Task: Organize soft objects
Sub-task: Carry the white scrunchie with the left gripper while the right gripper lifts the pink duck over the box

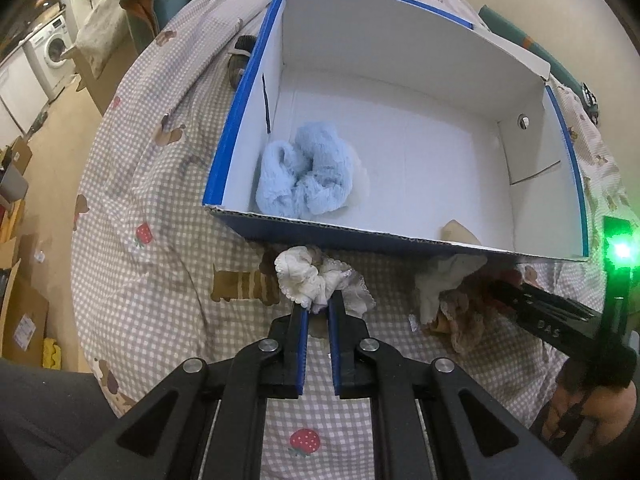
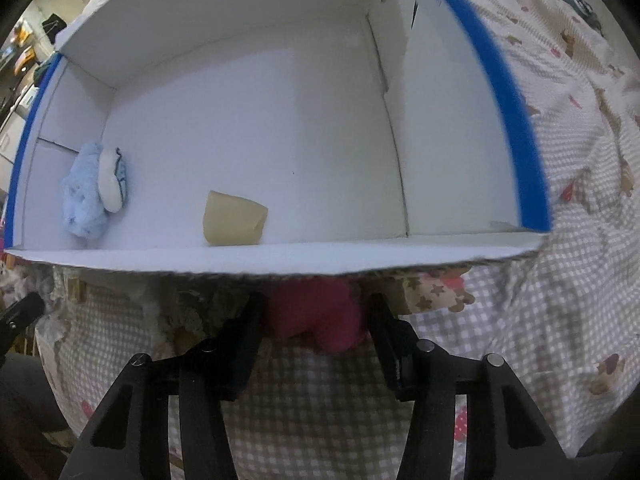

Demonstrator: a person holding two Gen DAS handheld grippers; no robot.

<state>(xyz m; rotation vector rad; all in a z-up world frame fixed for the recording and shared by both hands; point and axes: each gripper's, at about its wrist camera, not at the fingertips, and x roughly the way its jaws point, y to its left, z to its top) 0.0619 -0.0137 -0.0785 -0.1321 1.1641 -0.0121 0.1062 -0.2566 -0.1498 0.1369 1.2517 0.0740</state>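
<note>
A blue box with a white inside (image 1: pixel 400 128) stands on the bed. A fluffy light-blue sock bundle (image 1: pixel 306 170) lies in its left near corner and also shows in the right wrist view (image 2: pixel 86 196). A beige folded piece (image 2: pixel 234 218) lies by the near wall. My left gripper (image 1: pixel 318 300) is shut on a white lacy sock (image 1: pixel 308 276) just in front of the box. My right gripper (image 2: pixel 316 308) is open, its fingers on either side of a dark pink soft item (image 2: pixel 320 320) below the box's near wall (image 2: pixel 280 258). It also shows in the left wrist view (image 1: pixel 536 304).
More white and pinkish lacy socks (image 1: pixel 448 300) lie on the checked bedsheet (image 1: pixel 160 200) in front of the box. A dark slipper-like item (image 1: pixel 240 56) lies left of the box. Cardboard boxes and washing machines (image 1: pixel 52 46) stand beyond the bed at the left.
</note>
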